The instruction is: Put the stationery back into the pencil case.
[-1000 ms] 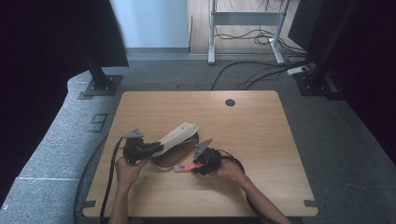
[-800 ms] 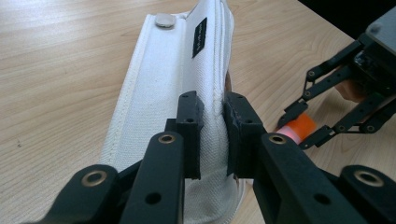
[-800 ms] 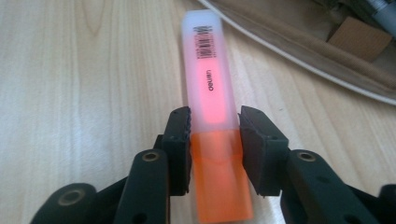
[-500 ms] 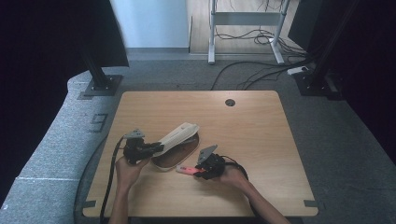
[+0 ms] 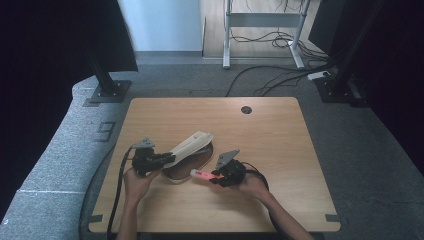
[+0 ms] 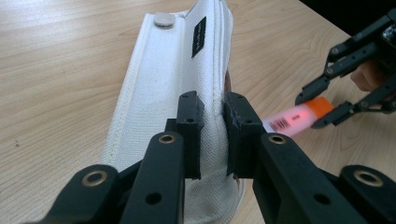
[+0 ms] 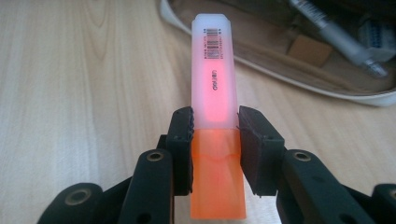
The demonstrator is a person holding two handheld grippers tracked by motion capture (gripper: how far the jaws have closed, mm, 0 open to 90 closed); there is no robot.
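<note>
The highlighter (image 7: 215, 88) lies lengthwise along the right gripper (image 5: 220, 178), its pale pink barrel pointing away from the hand toward the open pencil case (image 5: 189, 152), its orange cap nearest the palm. The jaws, which have just been closing, clamp it at the seam between cap and barrel, just above the table (image 5: 280, 145). The left gripper (image 6: 212, 135) is pinched tight on the case's raised white flap (image 6: 177, 65).

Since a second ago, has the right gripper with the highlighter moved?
Yes, slightly. In the high view the right gripper, shut on the pink highlighter, has drawn a little back from the white pencil case toward the table's near edge.
</note>
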